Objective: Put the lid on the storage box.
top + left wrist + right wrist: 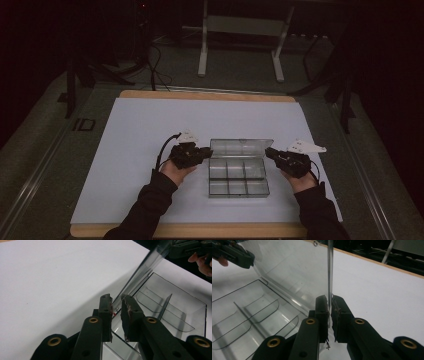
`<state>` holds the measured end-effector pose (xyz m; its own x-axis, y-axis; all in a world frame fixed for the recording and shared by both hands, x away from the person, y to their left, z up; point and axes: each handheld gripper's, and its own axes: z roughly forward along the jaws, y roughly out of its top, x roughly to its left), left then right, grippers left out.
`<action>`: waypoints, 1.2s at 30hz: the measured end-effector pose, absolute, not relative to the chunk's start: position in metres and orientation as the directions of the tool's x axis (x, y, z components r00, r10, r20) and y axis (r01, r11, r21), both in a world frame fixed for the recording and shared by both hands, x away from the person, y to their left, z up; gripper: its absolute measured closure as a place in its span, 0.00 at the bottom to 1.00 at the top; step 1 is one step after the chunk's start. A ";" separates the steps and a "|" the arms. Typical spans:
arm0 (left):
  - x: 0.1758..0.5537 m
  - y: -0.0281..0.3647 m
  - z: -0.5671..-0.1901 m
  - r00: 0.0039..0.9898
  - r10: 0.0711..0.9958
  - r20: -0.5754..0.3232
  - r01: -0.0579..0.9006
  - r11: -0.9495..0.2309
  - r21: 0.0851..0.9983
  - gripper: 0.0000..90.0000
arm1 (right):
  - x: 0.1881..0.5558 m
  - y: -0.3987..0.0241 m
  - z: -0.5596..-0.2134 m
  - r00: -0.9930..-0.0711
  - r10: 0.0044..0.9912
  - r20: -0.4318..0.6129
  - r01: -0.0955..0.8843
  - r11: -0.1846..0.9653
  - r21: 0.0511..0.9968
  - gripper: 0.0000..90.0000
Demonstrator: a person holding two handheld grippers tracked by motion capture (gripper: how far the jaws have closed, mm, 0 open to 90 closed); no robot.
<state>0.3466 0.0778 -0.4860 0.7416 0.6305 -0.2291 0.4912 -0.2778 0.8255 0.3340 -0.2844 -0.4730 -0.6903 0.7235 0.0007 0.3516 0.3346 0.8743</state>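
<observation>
We pinch the raised lid [241, 147] of the clear plastic compartment box [238, 179] mid-table [130, 150] — left fingers [105, 312] and right fingers [323, 312] clamp its side edges. It looks light, stiff, slippery — edge grips suit it.

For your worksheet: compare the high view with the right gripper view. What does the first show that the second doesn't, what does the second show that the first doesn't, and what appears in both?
High view alone: the whole clear compartment box, both sleeved forearms, the right tool seen from outside, and a metal stand behind the table.

Right gripper view alone: the right tool's pads pinching the edge of the raised lid.

Both: the lid, the box's curved dividers, the white mat, and the left tool.
</observation>
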 end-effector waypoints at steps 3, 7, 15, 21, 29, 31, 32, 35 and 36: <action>0.343 0.079 -0.487 0.747 0.626 -0.222 0.487 -0.289 0.825 0.89 | 0.331 -0.286 -0.474 -0.697 0.717 0.006 0.351 0.334 0.875 0.93; 0.338 0.079 -0.488 0.752 0.623 -0.213 0.482 -0.300 0.824 0.89 | 0.326 -0.288 -0.476 -0.707 0.707 0.010 0.349 0.337 0.874 0.93; 0.331 0.080 -0.491 0.768 0.610 -0.194 0.474 -0.337 0.814 0.89 | 0.316 -0.295 -0.485 -0.717 0.694 0.068 0.380 0.308 0.872 0.93; 0.326 0.080 -0.494 0.779 0.600 -0.183 0.470 -0.365 0.804 0.89 | 0.310 -0.297 -0.490 -0.729 0.681 0.066 0.384 0.327 0.863 0.93; 0.324 0.082 -0.501 0.777 0.603 -0.180 0.487 -0.396 0.779 0.87 | 0.307 -0.298 -0.499 -0.742 0.667 0.069 0.399 0.357 0.845 0.93; 0.324 0.083 -0.503 0.775 0.604 -0.187 0.494 -0.394 0.775 0.85 | 0.307 -0.298 -0.501 -0.741 0.668 0.062 0.403 0.370 0.837 0.92; 0.324 0.083 -0.505 0.772 0.607 -0.188 0.499 -0.396 0.771 0.83 | 0.307 -0.297 -0.502 -0.741 0.670 0.053 0.402 0.380 0.833 0.92; 0.325 0.085 -0.509 0.766 0.612 -0.196 0.508 -0.391 0.767 0.83 | 0.306 -0.296 -0.504 -0.740 0.672 0.031 0.402 0.405 0.821 0.91; 0.326 0.085 -0.510 0.764 0.615 -0.198 0.512 -0.390 0.765 0.83 | 0.306 -0.296 -0.505 -0.738 0.674 0.032 0.408 0.408 0.817 0.91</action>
<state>0.3259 0.0852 -0.5100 0.7635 0.6147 -0.1980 0.5124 -0.3900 0.7650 0.3064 -0.2958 -0.5053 -0.7377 0.6744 0.0322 0.4084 0.4077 0.8167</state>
